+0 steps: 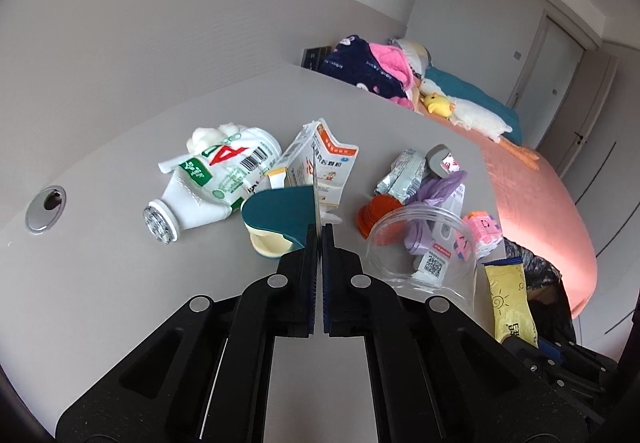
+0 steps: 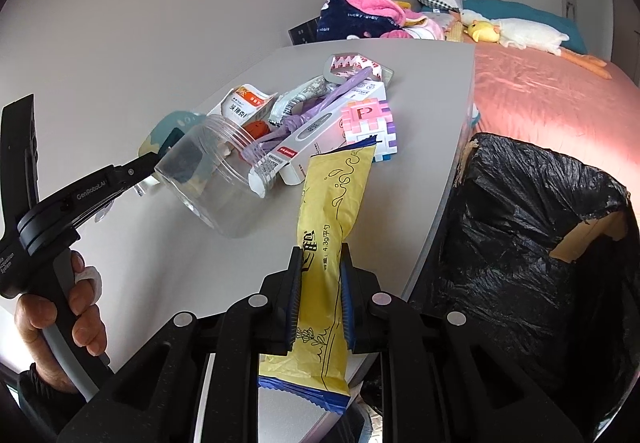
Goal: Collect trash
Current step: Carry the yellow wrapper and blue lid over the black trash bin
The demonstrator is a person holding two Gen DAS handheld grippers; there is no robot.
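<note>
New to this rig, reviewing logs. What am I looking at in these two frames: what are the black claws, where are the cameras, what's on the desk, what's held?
No robot arm: a person holds a two-finger gripper in each hand, with a fisheye camera on each looking along its fingers.

Left wrist view: the left gripper is shut on the thin edge of a teal paper cup.

Right wrist view: the right gripper is shut on a yellow wrapper, near a bin lined with a black bag.

The grey desk holds a white bottle, a medicine box, a clear jar and a pink block toy.
</note>
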